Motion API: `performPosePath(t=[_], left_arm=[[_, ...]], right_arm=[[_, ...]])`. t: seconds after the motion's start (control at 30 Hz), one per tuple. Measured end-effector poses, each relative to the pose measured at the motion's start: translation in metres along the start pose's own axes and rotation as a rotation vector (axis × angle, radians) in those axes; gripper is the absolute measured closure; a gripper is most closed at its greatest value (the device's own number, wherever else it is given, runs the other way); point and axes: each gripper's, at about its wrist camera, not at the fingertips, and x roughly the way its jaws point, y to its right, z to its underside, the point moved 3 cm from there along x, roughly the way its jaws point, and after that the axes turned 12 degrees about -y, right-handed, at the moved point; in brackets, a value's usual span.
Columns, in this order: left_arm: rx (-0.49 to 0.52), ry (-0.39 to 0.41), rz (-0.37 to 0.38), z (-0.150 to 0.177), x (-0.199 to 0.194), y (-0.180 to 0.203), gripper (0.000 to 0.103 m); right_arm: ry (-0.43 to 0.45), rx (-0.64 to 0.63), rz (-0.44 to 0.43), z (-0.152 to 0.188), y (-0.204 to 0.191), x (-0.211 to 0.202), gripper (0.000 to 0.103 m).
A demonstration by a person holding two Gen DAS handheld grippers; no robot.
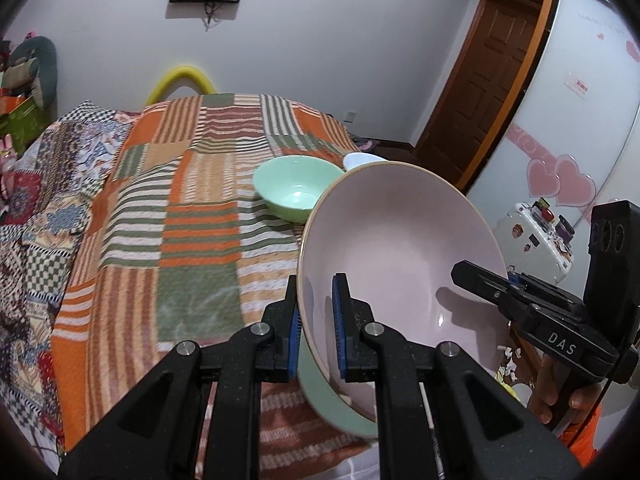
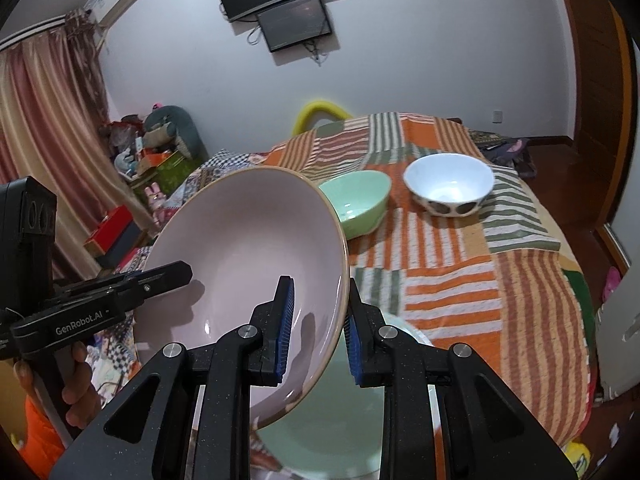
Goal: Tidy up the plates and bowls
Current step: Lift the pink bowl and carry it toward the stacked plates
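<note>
- Gripping opposite sides of one rim, the left claw [image 1: 316,320] and the right claw [image 2: 318,328] were both clenched on the big pink bowl [image 1: 400,248], each with one pad inside the wall and one outside.
- The two-sided hold probably suited a bowl this wide and heavy (a single pinch on the rim would likely let it swing).
- The pink bowl hung tilted above the bed [image 1: 192,216], clear of the patchwork blanket, its hollow turned toward both cameras.
- A pale green dish [image 2: 340,432] showed just under the pink bowl; whether the two touched, or were carried together, could not be told.
- Farther along the bed sat a small green bowl [image 2: 356,204] and, just beside it, a white bowl [image 2: 448,188] with dark spots, both upright and apart from each other.
- Counted: three bowls for certain, plus the green dish below; no flat plate was clearly visible.
- The lifted bowl looked bound for the pair ahead, perhaps for stacking.
</note>
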Motion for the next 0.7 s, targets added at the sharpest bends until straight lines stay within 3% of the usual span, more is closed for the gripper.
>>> performPosePath(t=[0.4, 0.7], left_arm=[[-0.078, -0.014, -0.054, 0.038, -0.019, -0.051, 0.09], [-0.147, -0.063, -0.072, 0.061, -0.012, -0.089, 0.09]], right_arm=[[-0.067, -0.046, -0.063, 0.014, -0.042, 0.03, 0.081], [-0.15, -0.092, -0.082, 0.025, -0.069, 0.061, 0.081]])
